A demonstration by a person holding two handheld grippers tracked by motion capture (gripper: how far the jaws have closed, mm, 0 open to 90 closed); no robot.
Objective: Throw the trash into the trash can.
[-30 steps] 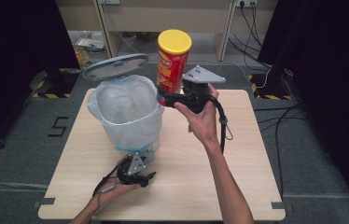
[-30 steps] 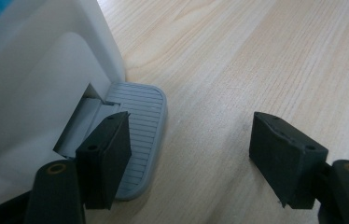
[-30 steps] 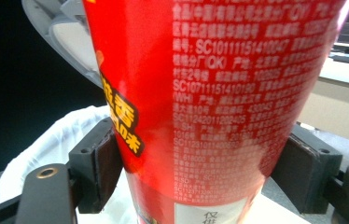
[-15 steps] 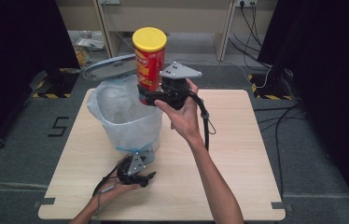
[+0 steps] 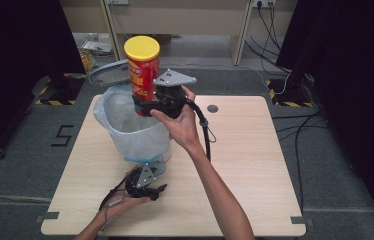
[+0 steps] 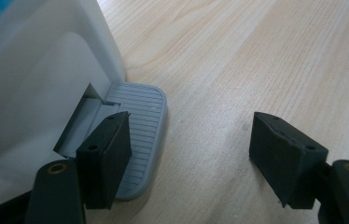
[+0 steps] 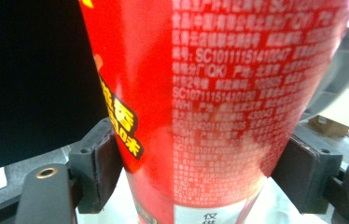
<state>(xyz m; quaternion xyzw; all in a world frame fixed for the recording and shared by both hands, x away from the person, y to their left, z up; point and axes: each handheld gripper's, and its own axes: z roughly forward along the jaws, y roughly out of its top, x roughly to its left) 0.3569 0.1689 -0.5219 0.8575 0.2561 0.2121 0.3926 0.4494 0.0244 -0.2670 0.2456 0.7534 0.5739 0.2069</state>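
The right gripper (image 5: 147, 104) clamps the red canister (image 5: 142, 75) above the bin (image 5: 132, 132); left gripper (image 6: 196, 154), jaws wide and empty, presses the pedal (image 6: 140, 135). A slip there could drop the lid (image 5: 110, 74).

Light wood surface (image 5: 255, 165) sits mid-room w/ a small round hole (image 5: 212, 108) near its far edge. Grey carpet floor (image 5: 335, 175) all around it. Left of surface: a "5" floor mark (image 5: 64, 135). Beyond its far corners: yellow-black hazard tape strips (image 5: 287, 103). Behind it, pale wood furniture (image 5: 185, 20) w/ a wall socket (image 5: 260, 3) & cables (image 5: 300, 120) trailing right. Black curtains (image 5: 20, 65) flank both sides. Even, soft light.
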